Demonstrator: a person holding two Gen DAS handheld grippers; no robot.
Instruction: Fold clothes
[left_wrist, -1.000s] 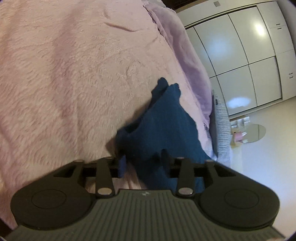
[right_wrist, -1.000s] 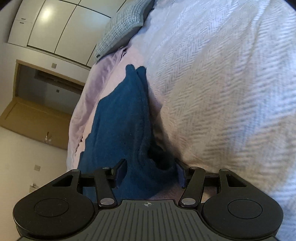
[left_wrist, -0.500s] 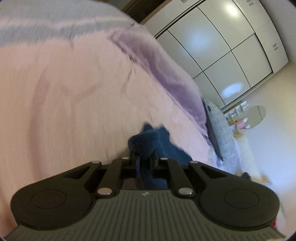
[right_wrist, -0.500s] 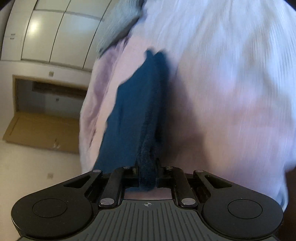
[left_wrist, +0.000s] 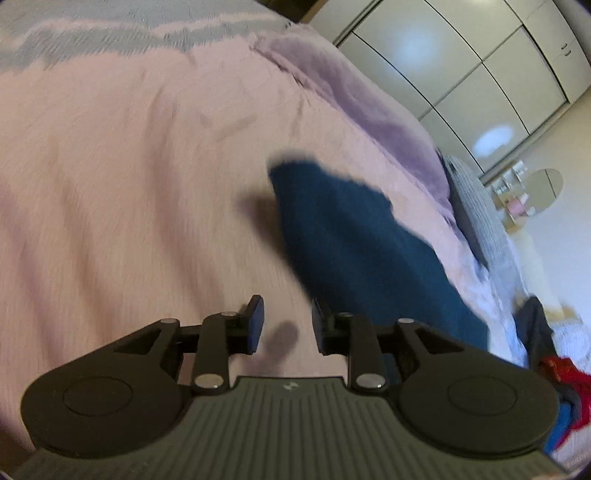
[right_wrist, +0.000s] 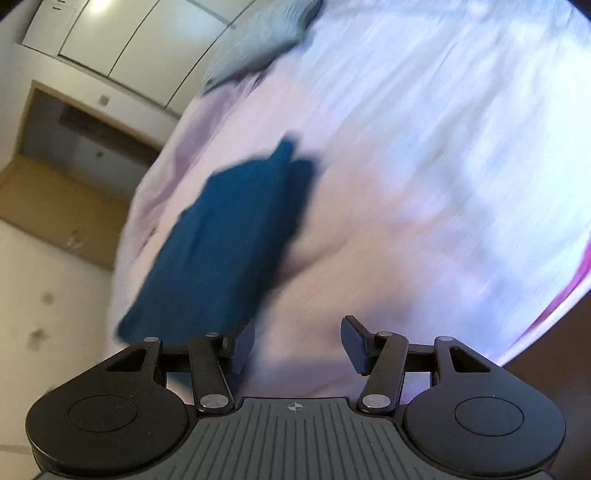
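Observation:
A dark blue garment (left_wrist: 354, 243) lies as a long folded strip on the pink bedspread (left_wrist: 129, 166). In the left wrist view it runs up and to the left from beside the right finger. My left gripper (left_wrist: 286, 325) hovers above the bedspread, its jaws opening with nothing between them. In the right wrist view the same blue garment (right_wrist: 225, 243) lies ahead and to the left. My right gripper (right_wrist: 297, 343) is to the right of the cloth's near end, jaws opening and empty. Both views are blurred by motion.
A lilac blanket (left_wrist: 369, 110) and a grey checked pillow (left_wrist: 476, 206) lie along the bed's far side. Red and dark clothes (left_wrist: 554, 376) are piled at the right edge. White wardrobe doors (left_wrist: 461, 62) and a wooden doorway (right_wrist: 74, 147) stand beyond the bed.
Both grippers were shut on the blue garment half a second ago; both have let go and pulled back and up. The garment now lies flat on the bedspread.

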